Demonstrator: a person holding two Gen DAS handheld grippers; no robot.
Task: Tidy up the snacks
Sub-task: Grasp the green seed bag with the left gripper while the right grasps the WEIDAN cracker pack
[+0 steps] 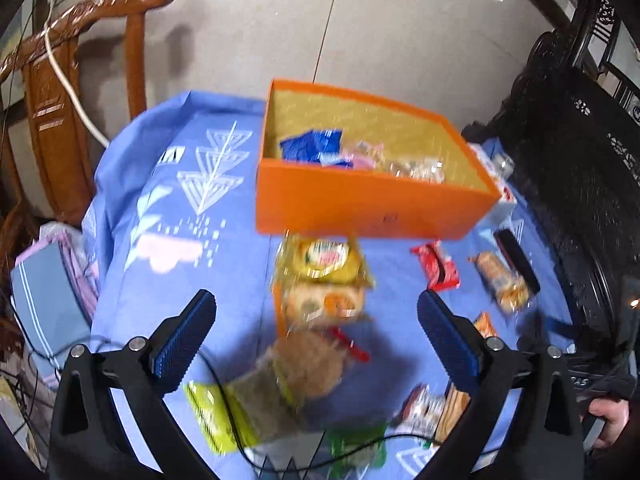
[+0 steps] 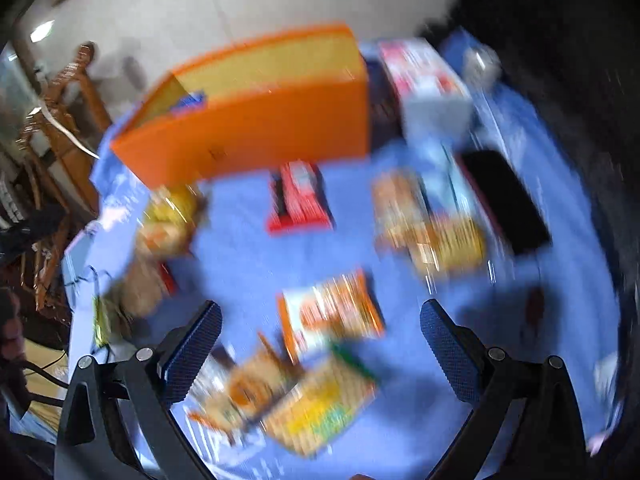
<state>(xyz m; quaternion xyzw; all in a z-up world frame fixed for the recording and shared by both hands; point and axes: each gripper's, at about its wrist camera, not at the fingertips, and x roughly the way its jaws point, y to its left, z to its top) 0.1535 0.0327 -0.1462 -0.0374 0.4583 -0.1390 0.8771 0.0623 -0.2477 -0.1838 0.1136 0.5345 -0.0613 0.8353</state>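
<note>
From the left wrist, the left gripper point(image 1: 316, 316) hangs wide open with nothing between its jaws, above a yellow snack bag point(image 1: 322, 264) on the blue cloth point(image 1: 224, 264); the orange box point(image 1: 360, 204) stands just beyond the bag, with blue and pink packets inside; a red packet point(image 1: 436, 266) lies to the right. From the right wrist, badly blurred, the right gripper point(image 2: 320, 340) is spread wide and empty over an orange packet point(image 2: 332, 312); the orange box point(image 2: 256, 136) sits farther back.
</note>
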